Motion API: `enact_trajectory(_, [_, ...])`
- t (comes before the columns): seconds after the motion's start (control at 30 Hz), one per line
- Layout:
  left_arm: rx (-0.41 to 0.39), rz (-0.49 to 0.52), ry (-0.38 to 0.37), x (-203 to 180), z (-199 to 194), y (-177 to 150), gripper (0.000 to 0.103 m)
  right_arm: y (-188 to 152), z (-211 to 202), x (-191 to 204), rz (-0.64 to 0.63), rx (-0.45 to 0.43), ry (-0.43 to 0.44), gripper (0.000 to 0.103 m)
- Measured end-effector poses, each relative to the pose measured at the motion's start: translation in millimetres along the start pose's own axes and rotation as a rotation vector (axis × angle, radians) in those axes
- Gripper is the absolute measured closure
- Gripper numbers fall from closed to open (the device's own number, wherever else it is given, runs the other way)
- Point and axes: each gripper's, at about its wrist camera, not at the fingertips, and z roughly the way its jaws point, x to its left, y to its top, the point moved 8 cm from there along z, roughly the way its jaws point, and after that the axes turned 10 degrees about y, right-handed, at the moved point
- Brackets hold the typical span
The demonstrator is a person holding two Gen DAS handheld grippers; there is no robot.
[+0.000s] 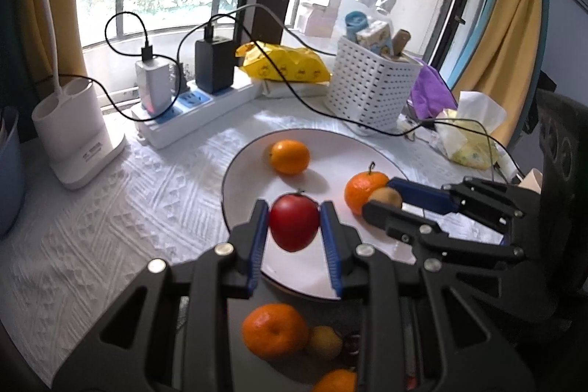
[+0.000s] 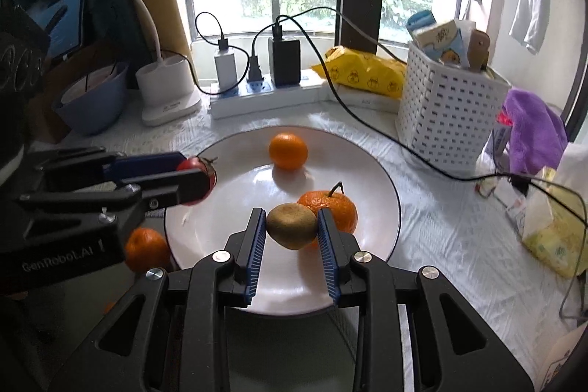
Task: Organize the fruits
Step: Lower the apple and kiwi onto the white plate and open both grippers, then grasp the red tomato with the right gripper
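My left gripper (image 1: 294, 219) is shut on a red tomato (image 1: 294, 222) and holds it above the white plate (image 1: 239, 179). My right gripper (image 2: 292, 225) is shut on a brown kiwi (image 2: 292, 225) over the same plate (image 2: 382, 179). Two oranges lie on the plate: one at the back (image 1: 289, 157) (image 2: 288, 150) and one with a stem (image 1: 362, 190) (image 2: 336, 204) just behind the kiwi. The right gripper shows in the left wrist view (image 1: 382, 199), the left gripper in the right wrist view (image 2: 198, 177). More fruit, an orange (image 1: 273, 331) among it, lies below the left gripper.
A power strip (image 2: 264, 94) with chargers and black cables stands behind the plate. A white perforated basket (image 2: 448, 120), yellow bag (image 2: 367, 72), purple cloth (image 2: 533, 131) and tissue pack (image 2: 551, 237) are to the right. A white lamp base (image 2: 165, 90) and blue bowl (image 2: 92, 98) are on the left.
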Motion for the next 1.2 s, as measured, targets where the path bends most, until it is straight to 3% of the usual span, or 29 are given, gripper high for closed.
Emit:
enact_trajectory(0.1, [0.009, -0.020, -0.004, 5, -1, 0, 0.073, 5, 1, 0, 0.005, -0.001, 0.005, 0.071])
enact_trajectory(0.2, [0.009, -0.033, 0.001, 8, -5, 0, 0.072, 7, -1, 0, 0.005, -0.007, -0.005, 0.056])
enact_trajectory(0.53, [-0.026, -0.043, -0.006, 10, -29, 2, 0.068, 3, -24, 8, 0.011, -0.023, -0.027, 0.056])
enact_trajectory(0.63, [-0.038, -0.043, -0.015, 9, -38, 2, 0.059, 0, -33, 12, 0.014, -0.027, -0.029, 0.056])
enact_trajectory(1.2, [-0.078, -0.073, -0.019, 22, -89, -27, 0.059, -33, -70, 42, 0.021, -0.018, -0.033, 0.056])
